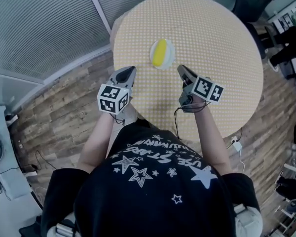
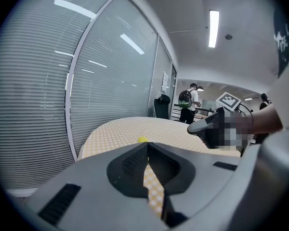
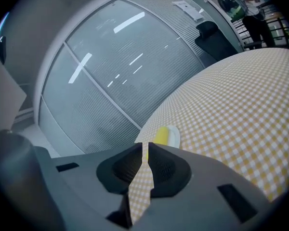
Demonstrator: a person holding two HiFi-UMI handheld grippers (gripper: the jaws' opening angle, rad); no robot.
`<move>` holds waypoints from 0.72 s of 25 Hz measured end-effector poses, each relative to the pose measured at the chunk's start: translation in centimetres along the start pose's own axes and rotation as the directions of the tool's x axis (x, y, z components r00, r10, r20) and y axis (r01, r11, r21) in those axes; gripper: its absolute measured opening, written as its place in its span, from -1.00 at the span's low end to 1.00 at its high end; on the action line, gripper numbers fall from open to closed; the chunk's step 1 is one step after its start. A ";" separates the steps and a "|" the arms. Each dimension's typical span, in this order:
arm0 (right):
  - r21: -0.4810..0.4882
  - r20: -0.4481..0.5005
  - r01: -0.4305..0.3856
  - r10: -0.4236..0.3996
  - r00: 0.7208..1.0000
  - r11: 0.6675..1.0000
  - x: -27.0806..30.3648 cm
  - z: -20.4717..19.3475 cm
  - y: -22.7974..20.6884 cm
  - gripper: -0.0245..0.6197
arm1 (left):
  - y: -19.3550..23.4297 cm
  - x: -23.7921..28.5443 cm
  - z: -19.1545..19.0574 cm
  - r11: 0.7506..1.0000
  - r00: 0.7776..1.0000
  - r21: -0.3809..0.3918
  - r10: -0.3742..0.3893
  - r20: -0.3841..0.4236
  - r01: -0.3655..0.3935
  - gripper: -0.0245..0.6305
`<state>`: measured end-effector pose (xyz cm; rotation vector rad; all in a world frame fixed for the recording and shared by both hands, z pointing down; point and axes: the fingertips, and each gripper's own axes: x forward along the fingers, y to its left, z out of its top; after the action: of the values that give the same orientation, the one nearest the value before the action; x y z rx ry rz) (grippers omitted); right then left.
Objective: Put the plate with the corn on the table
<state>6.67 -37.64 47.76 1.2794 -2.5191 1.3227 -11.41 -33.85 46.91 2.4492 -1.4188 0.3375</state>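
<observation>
Plate (image 3: pixel 173 135) — lower edge behind right claw (image 3: pixel 145 147)

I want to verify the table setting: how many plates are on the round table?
1. The plate with the corn lies near the middle of the table. None seems hidden.

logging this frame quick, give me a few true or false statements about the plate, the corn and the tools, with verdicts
1. The corn lies on the plate. True.
2. The right tool holds the plate. False: the plate sits on the table, apart from both tools.
3. The left tool is shut with nothing in it. True.
4. The table is square and bare wood. False: it is round and covered in a yellow checked cloth.
</observation>
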 end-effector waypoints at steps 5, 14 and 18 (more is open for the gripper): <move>-0.049 -0.007 -0.045 0.045 0.999 0.998 -3.3 -1.6 1.7 -0.76 | -3.0 -2.3 -0.6 1.000 1.000 0.001 0.004 0.008 -0.004 -0.90; -0.126 -0.021 -0.114 0.112 0.993 0.985 -10.1 -5.2 3.0 -0.76 | -9.0 -7.5 -1.8 0.999 0.999 0.015 0.038 0.016 -0.039 -0.90; -0.165 -0.035 -0.133 0.128 0.991 0.977 -12.1 -6.3 3.3 -0.76 | -12.2 -9.6 -2.3 0.999 0.999 -0.023 0.032 0.020 -0.032 -0.90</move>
<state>10.46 -24.36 45.15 1.0768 -2.6717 1.1102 -5.61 -19.52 44.16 2.4208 -1.4633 0.3019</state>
